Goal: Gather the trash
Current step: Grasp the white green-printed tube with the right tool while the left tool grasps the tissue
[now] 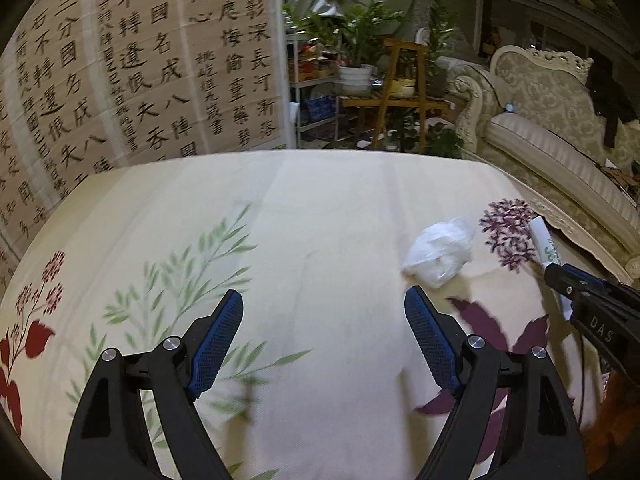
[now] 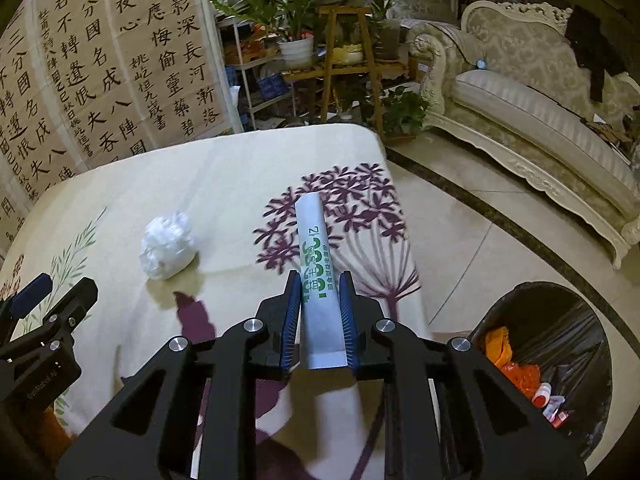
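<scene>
Right tongs (image 2: 320, 284) grip the white green-printed paper packet (image 2: 316, 248); left tongs (image 1: 324, 304) wide, empty; crumpled white plastic wad (image 2: 168, 246) remains on the floral-clothed bench (image 2: 224, 176); black-lined bin (image 2: 560, 344) near right.

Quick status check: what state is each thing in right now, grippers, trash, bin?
Left gripper: open, empty, over the tablecloth.
Right gripper: shut on the sachet.
Sachet: held, off the table.
Wad: crumpled, lying loose on the tablecloth.
Bin: open, lined, partly filled.

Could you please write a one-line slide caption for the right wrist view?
Right gripper clamps a white sachet above the floral tablecloth, trash bin nearby.
</scene>
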### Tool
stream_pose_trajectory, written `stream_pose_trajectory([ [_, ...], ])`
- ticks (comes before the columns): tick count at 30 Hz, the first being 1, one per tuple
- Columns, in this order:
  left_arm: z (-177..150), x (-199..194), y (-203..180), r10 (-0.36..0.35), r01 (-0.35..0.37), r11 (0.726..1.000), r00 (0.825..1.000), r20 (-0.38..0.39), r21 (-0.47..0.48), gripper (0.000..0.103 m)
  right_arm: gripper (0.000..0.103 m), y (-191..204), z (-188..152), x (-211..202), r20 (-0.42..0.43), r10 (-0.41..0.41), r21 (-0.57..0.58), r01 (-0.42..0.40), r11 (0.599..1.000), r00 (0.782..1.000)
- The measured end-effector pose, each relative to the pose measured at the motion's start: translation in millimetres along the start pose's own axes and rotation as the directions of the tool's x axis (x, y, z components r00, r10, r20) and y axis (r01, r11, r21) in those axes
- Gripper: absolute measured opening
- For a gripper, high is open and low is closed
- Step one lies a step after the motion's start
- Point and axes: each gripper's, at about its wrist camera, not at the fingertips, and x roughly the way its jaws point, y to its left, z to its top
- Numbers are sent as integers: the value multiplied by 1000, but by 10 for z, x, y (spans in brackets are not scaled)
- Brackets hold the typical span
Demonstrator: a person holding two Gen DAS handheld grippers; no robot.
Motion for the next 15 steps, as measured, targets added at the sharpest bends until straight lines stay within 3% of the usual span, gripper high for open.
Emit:
stream_pose_trajectory([
  [15,288,274,-451,-51,51,996,999,6,80,80,19,-172,104,68,16,-7,22,6,1000,1000],
])
